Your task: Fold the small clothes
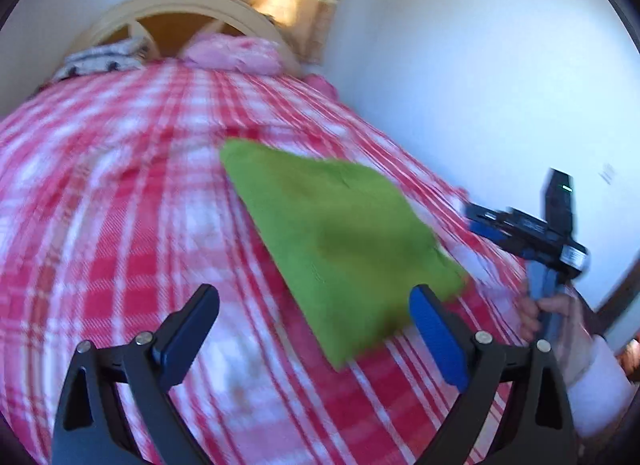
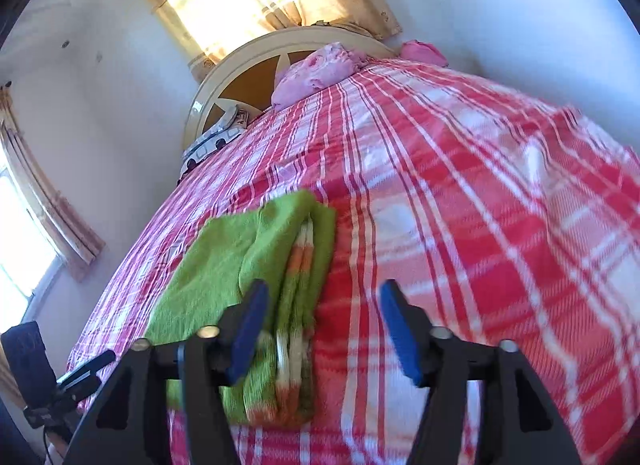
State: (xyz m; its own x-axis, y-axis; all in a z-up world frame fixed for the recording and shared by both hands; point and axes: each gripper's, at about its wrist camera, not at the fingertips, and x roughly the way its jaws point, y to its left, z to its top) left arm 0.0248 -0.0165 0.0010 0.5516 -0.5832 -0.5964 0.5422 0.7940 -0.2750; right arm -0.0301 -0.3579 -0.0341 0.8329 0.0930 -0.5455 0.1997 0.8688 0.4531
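Red-and-white checked bed cover (image 2: 460, 193) fills both views, the folded green cloth (image 2: 248, 277) lying low and left of centre in the right view — left gripper (image 1: 314, 331) and right gripper (image 2: 320, 329) both with fingers apart, gripping nothing.

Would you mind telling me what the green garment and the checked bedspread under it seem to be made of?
The green garment looks like soft fleece or terry: its surface is fuzzy and matte, and white and orange stripes show at the folded edge. The checked bedspread looks like thin woven cotton: its red and white plaid appears woven in, and it lies flat with shallow wrinkles. Motion blur leaves both uncertain.
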